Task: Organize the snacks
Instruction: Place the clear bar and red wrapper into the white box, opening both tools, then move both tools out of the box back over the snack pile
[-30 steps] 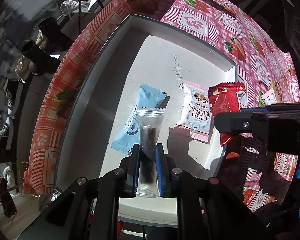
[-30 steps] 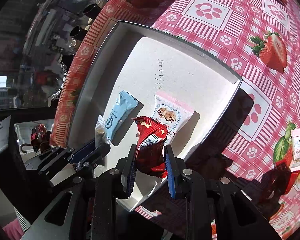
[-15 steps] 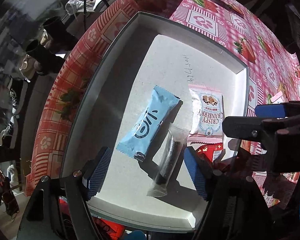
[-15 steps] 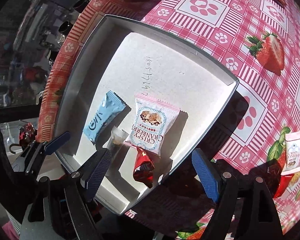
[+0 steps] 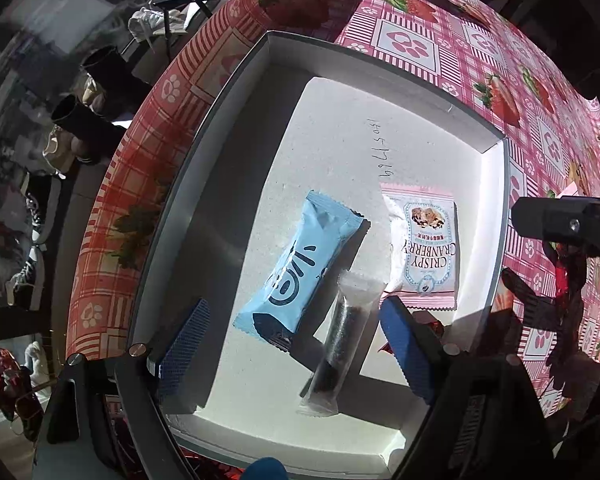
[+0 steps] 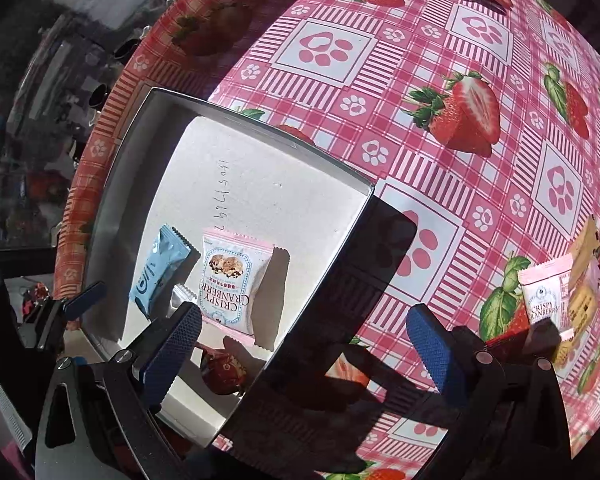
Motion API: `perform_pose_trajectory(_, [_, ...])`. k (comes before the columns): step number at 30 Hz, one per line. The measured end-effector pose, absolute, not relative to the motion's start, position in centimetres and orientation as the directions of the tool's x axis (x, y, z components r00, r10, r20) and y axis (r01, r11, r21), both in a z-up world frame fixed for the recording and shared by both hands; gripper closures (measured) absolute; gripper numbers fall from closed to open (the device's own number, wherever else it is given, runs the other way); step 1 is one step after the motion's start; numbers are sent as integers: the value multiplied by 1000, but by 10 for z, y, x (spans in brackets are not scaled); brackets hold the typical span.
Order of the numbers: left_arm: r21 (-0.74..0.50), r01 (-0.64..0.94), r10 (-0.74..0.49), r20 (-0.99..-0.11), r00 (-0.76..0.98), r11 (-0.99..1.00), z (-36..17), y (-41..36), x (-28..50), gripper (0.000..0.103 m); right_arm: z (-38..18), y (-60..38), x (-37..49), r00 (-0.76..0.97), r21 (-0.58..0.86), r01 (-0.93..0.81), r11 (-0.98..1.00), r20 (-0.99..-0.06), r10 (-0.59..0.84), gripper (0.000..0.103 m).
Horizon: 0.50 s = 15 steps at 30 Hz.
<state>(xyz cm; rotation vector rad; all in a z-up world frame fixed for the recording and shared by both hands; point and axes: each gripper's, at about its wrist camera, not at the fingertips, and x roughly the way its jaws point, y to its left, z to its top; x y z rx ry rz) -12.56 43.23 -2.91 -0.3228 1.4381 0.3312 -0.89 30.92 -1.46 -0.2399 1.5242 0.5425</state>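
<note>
Through the left wrist camera, your left hand-held gripper (image 5: 292, 344) now stands wide apart over the white box (image 5: 236, 104); a second ago it pinched the clear stick pack (image 5: 340, 336), which now lies loose on the box floor between the blue pads, just beside the blue bar (image 5: 300, 264) and close to the cranberry packet (image 5: 424, 252). A corner of the red packet (image 5: 432, 326) peeks out behind the right pad. Your right tool is only a dark shape at the frame's edge here. Through the right wrist camera, your right hand-held gripper (image 6: 304, 344) is also spread wide and empty, where a second ago it gripped the red packet (image 6: 224, 368), now resting in the box's near corner below the cranberry packet (image 6: 232, 280). So four snacks are in the box. More snacks (image 6: 560, 300) wait on the tabletop (image 6: 420, 184) to the right; those are likely your next pickup.
</note>
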Motion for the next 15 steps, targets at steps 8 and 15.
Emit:
perform_pose_trajectory(8, [7, -399, 52, -993, 102, 917, -18, 428, -115, 13, -7, 275, 28, -5, 161, -390, 907, -985, 172, 0])
perform_pose_trajectory(15, [16, -368, 55, -994, 95, 930, -13, 413, -111, 13, 4, 238, 51, 41, 136, -316, 939, -987, 157, 0])
